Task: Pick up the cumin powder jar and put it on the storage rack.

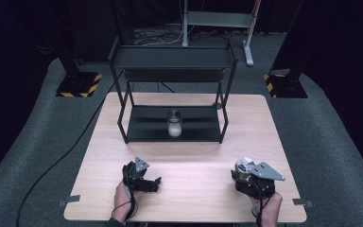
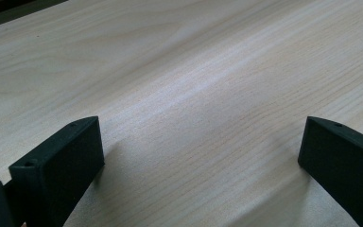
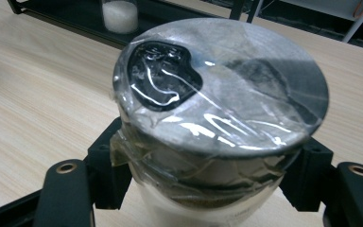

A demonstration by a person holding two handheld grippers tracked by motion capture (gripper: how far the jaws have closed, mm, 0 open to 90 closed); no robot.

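your right claw [image 3: 208, 189] is clamped on the film-wrapped jar [image 3: 217, 94], held upright near the counter's [image 1: 194, 165] front right. your left claw [image 1: 147, 182] rests low on the counter, jaws wide, nothing between. another jar [image 1: 174, 124] stands on the rack's [image 1: 146, 127] bottom shelf.

Looks like lab/test setup: dark curtained surround, grey carpet, black stands on yellow-black hazard-striped bases [image 1: 79, 85], loose cables [image 1: 158, 37], light wooden table [image 1: 189, 156].
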